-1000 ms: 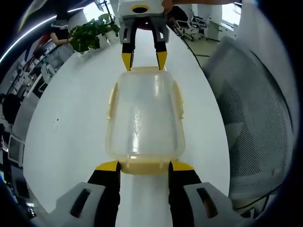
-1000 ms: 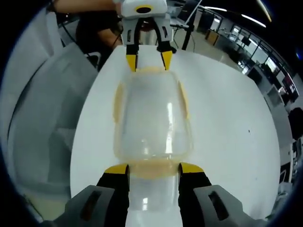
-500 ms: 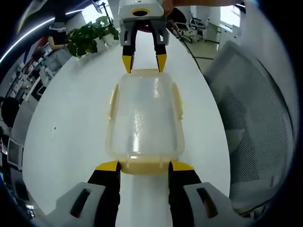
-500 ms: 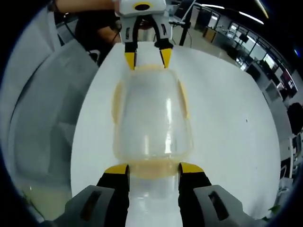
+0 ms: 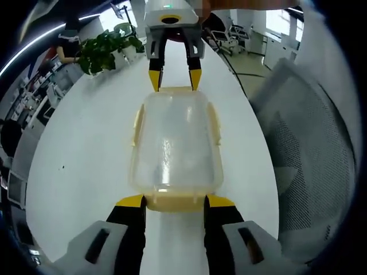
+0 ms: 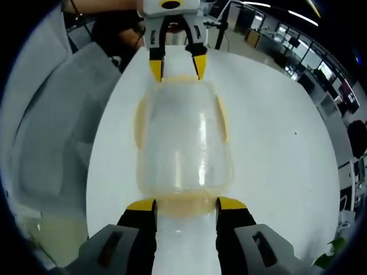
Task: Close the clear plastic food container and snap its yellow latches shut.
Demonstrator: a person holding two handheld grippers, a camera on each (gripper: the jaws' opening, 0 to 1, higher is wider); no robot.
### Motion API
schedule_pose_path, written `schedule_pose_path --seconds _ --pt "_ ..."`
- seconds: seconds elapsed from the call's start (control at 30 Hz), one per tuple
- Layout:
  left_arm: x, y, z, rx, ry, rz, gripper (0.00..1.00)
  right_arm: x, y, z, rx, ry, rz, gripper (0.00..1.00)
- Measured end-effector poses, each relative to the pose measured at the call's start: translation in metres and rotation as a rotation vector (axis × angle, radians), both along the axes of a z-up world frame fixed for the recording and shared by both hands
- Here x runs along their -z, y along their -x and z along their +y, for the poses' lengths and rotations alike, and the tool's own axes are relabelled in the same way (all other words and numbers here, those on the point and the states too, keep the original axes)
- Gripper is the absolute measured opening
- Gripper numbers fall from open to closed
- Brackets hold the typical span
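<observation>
In the left gripper view, the left gripper (image 5: 170,201) is seen rising from 6 o'clock, its two yellow-tipped fingers (image 5: 131,201) spread wide and set at the two near corners of the clear plastic food container (image 5: 175,143). The near yellow latch (image 5: 175,202) lies between the fingertips; whether it is pressed or merely flanked cannot be told. The container rests on the white table (image 5: 86,149) with its lid on, stretching from the view's centre toward 12 o'clock. Yellow side latches (image 5: 136,123) are seen along its long edges at 9 and 3 o'clock. At 12 o'clock the right gripper (image 5: 175,80) is pointed back toward the camera, its fingers parted at the far end of the container, tips at the far rim. A potted plant (image 5: 103,44) stands at 11 o'clock, and a grey mesh chair (image 5: 309,143) is seen at 3 o'clock, partly cut off by the edge.

In the right gripper view, the same arrangement is mirrored: the right gripper (image 6: 186,204) comes up from 6 o'clock with fingers held wide at the container's (image 6: 183,140) near corners, and the left gripper (image 6: 175,67) faces it at 12 o'clock, fingers parted at the far rim. The person's hand behind it is cut off at the top. Contact is hard to judge through the clear plastic.
</observation>
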State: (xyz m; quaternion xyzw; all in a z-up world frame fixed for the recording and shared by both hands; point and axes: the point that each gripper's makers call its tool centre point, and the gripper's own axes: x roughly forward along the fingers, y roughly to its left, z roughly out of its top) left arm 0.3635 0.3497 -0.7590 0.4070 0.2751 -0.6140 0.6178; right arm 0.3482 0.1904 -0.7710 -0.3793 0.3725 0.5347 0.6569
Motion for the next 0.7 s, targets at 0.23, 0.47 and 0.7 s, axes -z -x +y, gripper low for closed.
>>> schedule_pose_path --seconds 0.23,0.47,0.7 --pt "-0.001 0.0 -0.014 0.003 0.007 0.005 0.38 0.001 0.001 -0.014 0.007 0.004 -0.001 0.39" --pt "-0.001 -0.001 -0.025 0.004 0.006 0.009 0.38 0.003 -0.001 -0.025 0.01 0.007 0.003 0.39" --pt "0.002 -0.004 -0.033 0.004 -0.001 0.017 0.38 0.004 -0.003 -0.033 0.018 0.004 0.015 0.39"
